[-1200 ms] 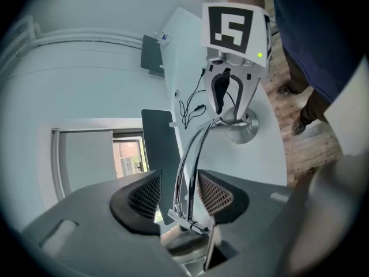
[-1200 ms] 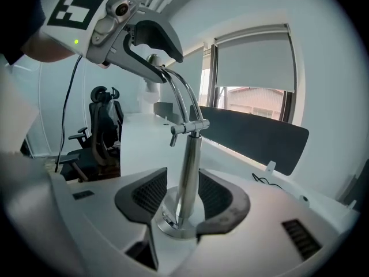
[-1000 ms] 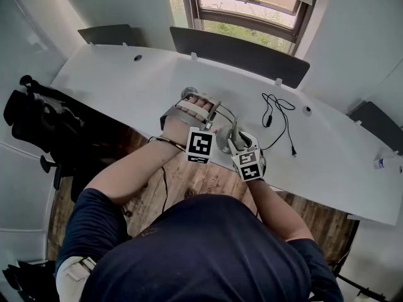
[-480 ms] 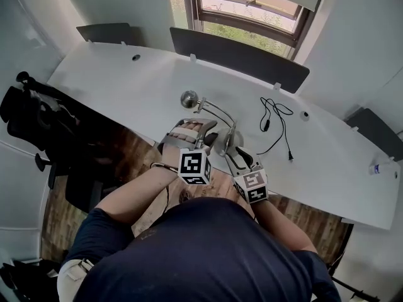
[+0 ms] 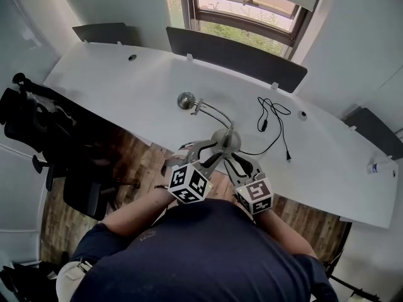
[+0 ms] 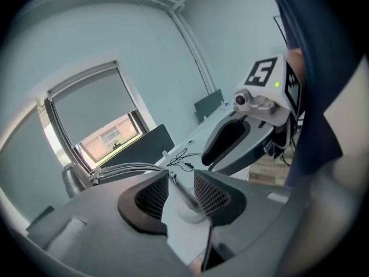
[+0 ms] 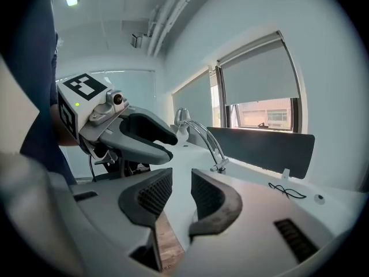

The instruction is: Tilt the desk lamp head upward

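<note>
White tabletop (image 5: 119, 87) spans the frame below a window (image 5: 252, 14). Desk lamp (image 5: 225, 141) stands at centre, near the front edge. Left tool (image 5: 203, 155) and right tool (image 5: 237, 162) are closing on nothing beside its base. Bare surface at frame left.

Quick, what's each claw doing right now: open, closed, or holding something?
Left claw: open, jaws closing, gripping nothing.
Right claw: open, jaws closing, gripping nothing.

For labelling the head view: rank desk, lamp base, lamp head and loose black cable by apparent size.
1. desk
2. black cable, by its spread
3. lamp base
4. lamp head, looks slightly smaller but sits farther away
</note>
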Demonstrator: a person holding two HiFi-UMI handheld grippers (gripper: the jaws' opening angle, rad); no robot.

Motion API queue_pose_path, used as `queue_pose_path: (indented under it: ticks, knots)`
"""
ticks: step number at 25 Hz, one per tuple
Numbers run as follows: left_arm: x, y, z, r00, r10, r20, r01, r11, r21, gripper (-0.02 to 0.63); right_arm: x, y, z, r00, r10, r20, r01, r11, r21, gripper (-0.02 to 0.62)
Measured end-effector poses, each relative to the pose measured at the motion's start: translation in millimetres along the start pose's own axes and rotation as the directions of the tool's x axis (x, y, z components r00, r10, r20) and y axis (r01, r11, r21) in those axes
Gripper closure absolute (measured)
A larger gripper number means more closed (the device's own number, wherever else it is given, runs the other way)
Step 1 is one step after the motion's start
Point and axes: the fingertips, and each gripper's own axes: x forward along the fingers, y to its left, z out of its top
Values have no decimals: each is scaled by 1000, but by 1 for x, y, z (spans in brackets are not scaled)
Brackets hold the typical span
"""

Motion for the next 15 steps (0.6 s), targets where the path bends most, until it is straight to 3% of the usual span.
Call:
queue_pose_path:
  ticks: [3, 8, 15]
  knots:
    - [-7, -2, 6, 998, -25, 60, 32, 993, -118, 485, -5, 4, 8, 1000, 14, 20, -14, 1000, 8, 500]
    - [-20, -3, 20, 987, -35, 159, 68, 976, -206, 543, -13, 12, 21, 998, 39, 55, -40, 999, 22, 540]
    - [-33, -20, 26, 948, -46, 315, 155, 931, -330, 598, -16, 27, 21, 993, 57, 99, -62, 997, 41, 569]
